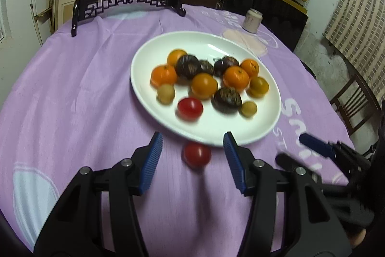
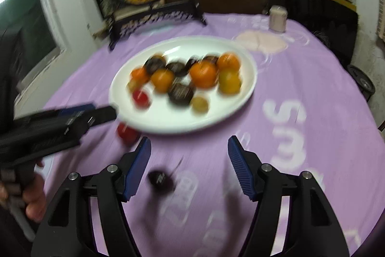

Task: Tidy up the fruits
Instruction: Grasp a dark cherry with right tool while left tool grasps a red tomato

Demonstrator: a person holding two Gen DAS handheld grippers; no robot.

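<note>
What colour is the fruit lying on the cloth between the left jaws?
Red: a small round tomato, off the plate. The left wrist view shows it best.

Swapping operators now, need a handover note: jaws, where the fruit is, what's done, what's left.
Left gripper: jaws open, empty, lined up on the red tomato lying on the purple tablecloth just off the near rim of the white plate.
Right gripper: jaws open, empty, with a small dark fruit on the cloth between its fingers; the view is blurred.
Done: most fruit is on the plate: oranges, dark chestnut-like ones, small yellowish ones, one red tomato.
Left: the loose tomato and the dark fruit are off the plate; likely pick each up and add it.
</note>
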